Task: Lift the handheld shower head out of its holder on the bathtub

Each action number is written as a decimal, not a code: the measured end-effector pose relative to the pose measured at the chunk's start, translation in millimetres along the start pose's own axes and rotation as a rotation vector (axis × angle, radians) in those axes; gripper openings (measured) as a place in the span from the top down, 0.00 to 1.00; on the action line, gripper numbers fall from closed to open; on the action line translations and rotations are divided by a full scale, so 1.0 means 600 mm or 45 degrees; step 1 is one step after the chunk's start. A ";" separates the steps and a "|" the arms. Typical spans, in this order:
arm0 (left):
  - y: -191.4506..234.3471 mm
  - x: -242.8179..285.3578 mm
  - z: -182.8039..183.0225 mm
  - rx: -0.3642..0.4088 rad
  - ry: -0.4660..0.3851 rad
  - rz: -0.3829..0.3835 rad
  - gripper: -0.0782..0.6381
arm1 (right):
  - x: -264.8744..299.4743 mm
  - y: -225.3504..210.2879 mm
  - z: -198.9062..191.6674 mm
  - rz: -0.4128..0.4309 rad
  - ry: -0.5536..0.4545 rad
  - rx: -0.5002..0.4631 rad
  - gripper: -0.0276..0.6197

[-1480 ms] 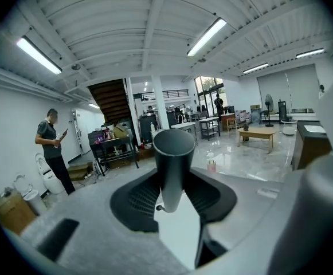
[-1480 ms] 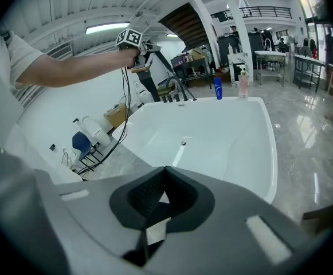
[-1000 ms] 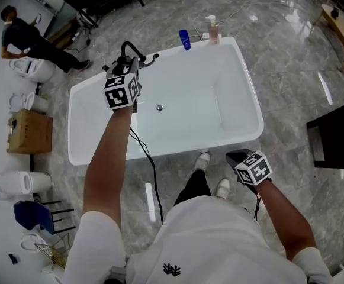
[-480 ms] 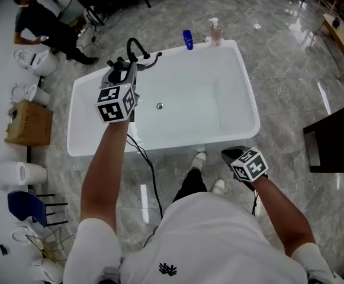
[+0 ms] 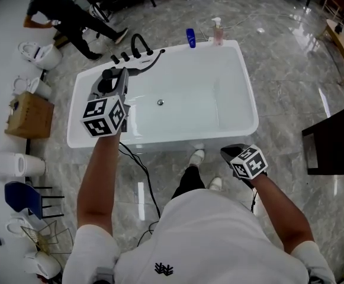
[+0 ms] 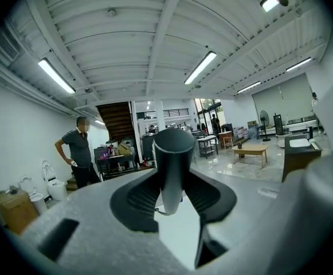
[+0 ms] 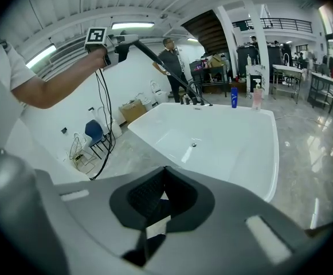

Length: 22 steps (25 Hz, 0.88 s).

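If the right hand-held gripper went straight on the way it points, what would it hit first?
Probably the near wall of the white bathtub, though depth is hard to judge here.

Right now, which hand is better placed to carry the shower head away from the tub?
Left. The left gripper grips the shower head by its handle, over the tub rim, with the hose trailing to the taps. The right gripper is empty, low at the tub's near side.
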<state>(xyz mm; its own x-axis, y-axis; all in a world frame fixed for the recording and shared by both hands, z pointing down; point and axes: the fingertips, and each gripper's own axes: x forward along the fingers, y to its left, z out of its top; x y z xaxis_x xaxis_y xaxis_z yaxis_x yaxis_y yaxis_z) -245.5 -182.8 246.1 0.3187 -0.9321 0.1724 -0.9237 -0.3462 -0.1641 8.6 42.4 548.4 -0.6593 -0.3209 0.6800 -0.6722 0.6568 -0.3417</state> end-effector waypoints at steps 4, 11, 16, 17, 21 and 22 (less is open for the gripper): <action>-0.007 -0.043 0.012 0.014 -0.026 0.013 0.70 | -0.006 0.005 -0.001 0.012 -0.005 -0.015 0.94; 0.002 -0.126 0.033 0.001 -0.081 0.040 0.70 | -0.004 0.018 0.003 0.022 -0.016 -0.033 0.94; 0.007 -0.175 0.043 -0.022 -0.086 0.042 0.70 | -0.001 0.030 0.009 0.036 -0.024 -0.053 0.94; 0.007 -0.185 0.044 -0.022 -0.084 0.042 0.70 | -0.002 0.033 0.011 0.039 -0.025 -0.057 0.94; 0.005 -0.221 0.049 -0.013 -0.086 0.054 0.70 | -0.003 0.039 0.017 0.048 -0.027 -0.073 0.94; 0.005 -0.230 0.052 -0.013 -0.092 0.061 0.70 | -0.003 0.041 0.018 0.051 -0.026 -0.077 0.94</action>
<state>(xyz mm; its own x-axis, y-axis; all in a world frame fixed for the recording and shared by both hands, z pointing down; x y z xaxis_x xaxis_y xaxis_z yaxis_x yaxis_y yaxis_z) -285.4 -58.4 191.7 0.2885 -0.9528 0.0943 -0.9402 -0.3005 -0.1605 -10.2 51.6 531.9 -0.6922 -0.3070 0.6531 -0.6240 0.7092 -0.3281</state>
